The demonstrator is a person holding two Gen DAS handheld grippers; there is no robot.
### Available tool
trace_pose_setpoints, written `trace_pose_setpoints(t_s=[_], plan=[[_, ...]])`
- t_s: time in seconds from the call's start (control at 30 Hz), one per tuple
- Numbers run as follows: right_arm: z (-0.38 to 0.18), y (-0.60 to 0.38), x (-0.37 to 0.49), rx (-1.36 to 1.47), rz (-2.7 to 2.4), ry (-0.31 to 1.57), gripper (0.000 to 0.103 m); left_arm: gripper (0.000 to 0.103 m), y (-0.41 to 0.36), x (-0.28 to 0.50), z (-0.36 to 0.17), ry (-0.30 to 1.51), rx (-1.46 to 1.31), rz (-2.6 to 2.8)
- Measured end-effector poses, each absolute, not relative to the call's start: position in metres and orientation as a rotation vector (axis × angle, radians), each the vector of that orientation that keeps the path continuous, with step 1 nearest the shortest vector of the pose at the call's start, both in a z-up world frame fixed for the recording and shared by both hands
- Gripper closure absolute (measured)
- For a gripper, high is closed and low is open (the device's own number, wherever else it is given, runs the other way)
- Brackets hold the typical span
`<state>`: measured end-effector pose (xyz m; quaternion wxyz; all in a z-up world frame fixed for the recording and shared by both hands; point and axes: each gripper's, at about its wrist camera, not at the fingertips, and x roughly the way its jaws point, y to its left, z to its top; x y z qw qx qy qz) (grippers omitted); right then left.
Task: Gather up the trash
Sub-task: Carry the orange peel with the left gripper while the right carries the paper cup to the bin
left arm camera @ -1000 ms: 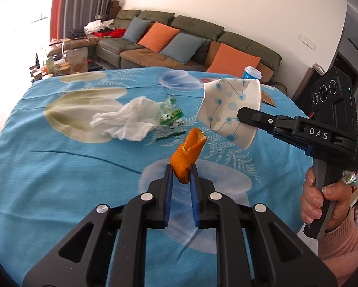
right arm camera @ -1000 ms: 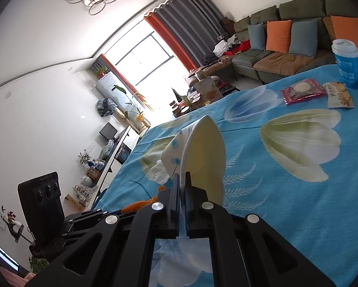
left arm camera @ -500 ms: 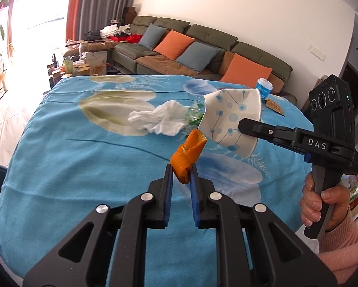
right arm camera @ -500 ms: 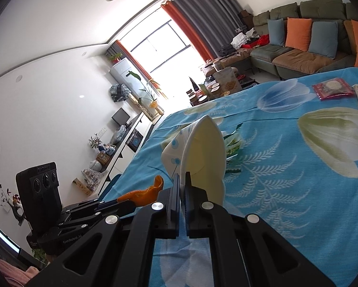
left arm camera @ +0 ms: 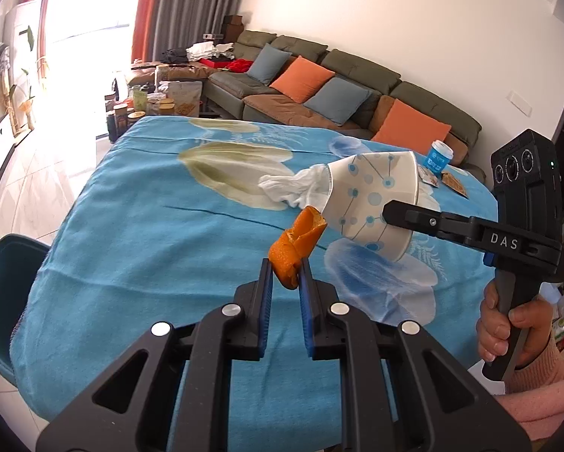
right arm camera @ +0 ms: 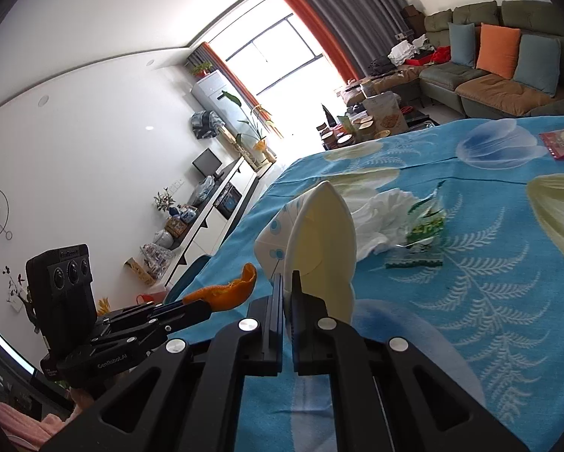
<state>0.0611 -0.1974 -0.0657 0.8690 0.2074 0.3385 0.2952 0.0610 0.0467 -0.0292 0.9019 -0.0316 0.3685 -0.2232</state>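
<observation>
Two pieces of trash are already off the table, one in each gripper. The left gripper (left arm camera: 285,269) pinches an orange peel (left arm camera: 295,248) by its lower end, so the curl stands up clear of the cloth. The right gripper (right arm camera: 287,282) is pressed together on the rim of a paper cup (right arm camera: 319,241), squashing the wall flat; held by the lip like that, the cup hangs sideways above the blue tablecloth (left arm camera: 139,233), its base towards the far edge. The person's right hand (left arm camera: 508,324) wraps the handle below.

Still on the table, about the middle, lie a crumpled white tissue (right arm camera: 380,218) and, touching it on the side away from the cup, a clear green-printed wrapper (right arm camera: 421,237). Towards the far right corner stand a blue lidded cup (left arm camera: 440,154) and some snack packets (left arm camera: 453,184) (whether these count as trash I cannot tell).

A dark teal bin (left arm camera: 7,286) shows just beyond the table's left edge, near the near-left corner; that is probably where both loads belong. The near-left part of the table is bare, so the way there looks open. The two grippers sit near each other, peel just beside cup, so they should be kept from knocking together over the edge.
</observation>
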Motion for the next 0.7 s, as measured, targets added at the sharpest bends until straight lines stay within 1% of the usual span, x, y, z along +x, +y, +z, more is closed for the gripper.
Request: trace_pose_setpoints(t_s=[0.7], plan=[[-0.067,-0.139,0.08,0.378,0.726,0.76,0.1,0.089,0.098,0.052,-0.023,0.737,-0.106,-0.356]])
